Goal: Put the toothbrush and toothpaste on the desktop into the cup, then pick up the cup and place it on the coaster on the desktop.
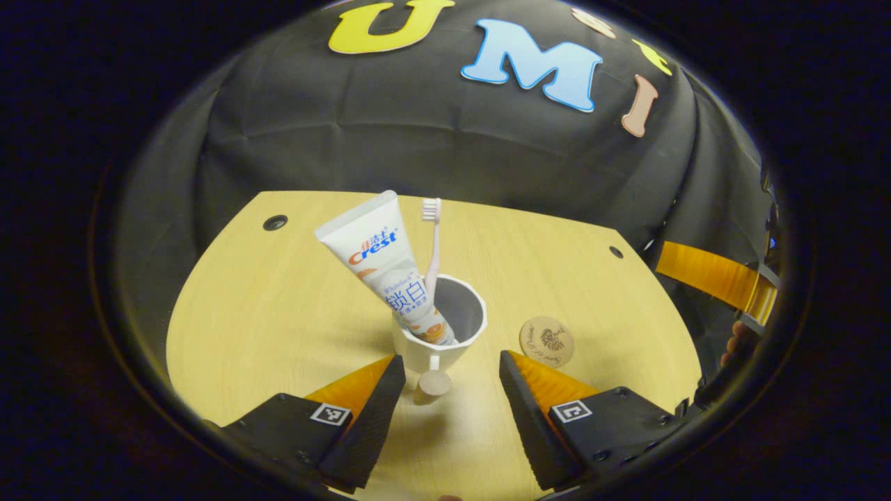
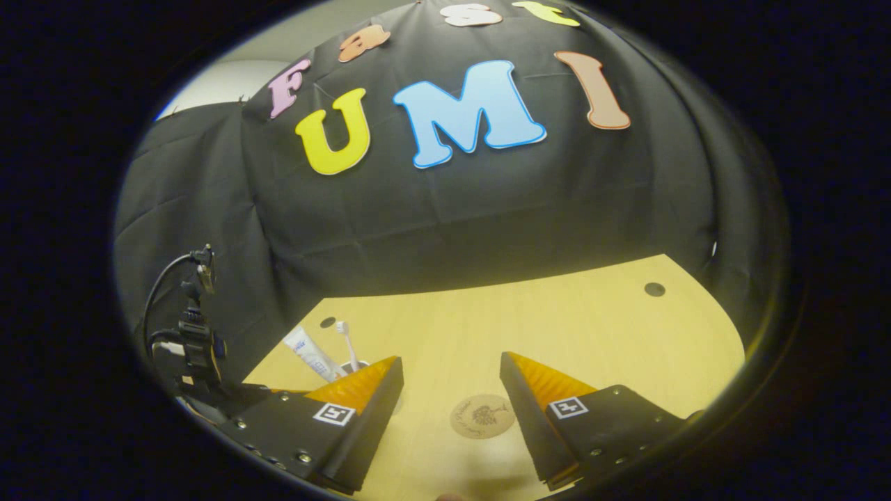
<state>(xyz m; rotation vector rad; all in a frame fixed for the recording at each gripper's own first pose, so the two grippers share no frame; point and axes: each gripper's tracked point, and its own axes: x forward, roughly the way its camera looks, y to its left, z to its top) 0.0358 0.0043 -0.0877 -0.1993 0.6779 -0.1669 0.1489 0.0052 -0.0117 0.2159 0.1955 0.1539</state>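
You are working in a staged recording booth, not a real bathroom. Black cloth [image 2: 452,209] is hanging as the wall behind a pale wood-grain counter [image 1: 278,313] with cable holes [image 1: 275,223], and cabled camera gear [image 2: 191,334] is standing at the counter's edge.

In the right gripper view, the cup [image 2: 346,364] was almost wholly hidden behind the right tool's finger [image 2: 362,403]. The toothpaste's [image 2: 311,355] and toothbrush's [image 2: 346,345] lower ends were hidden too.

White cup [image 1: 445,327] holds leaning toothpaste [image 1: 386,268] and upright toothbrush [image 1: 433,243], near the round coaster [image 1: 547,342].
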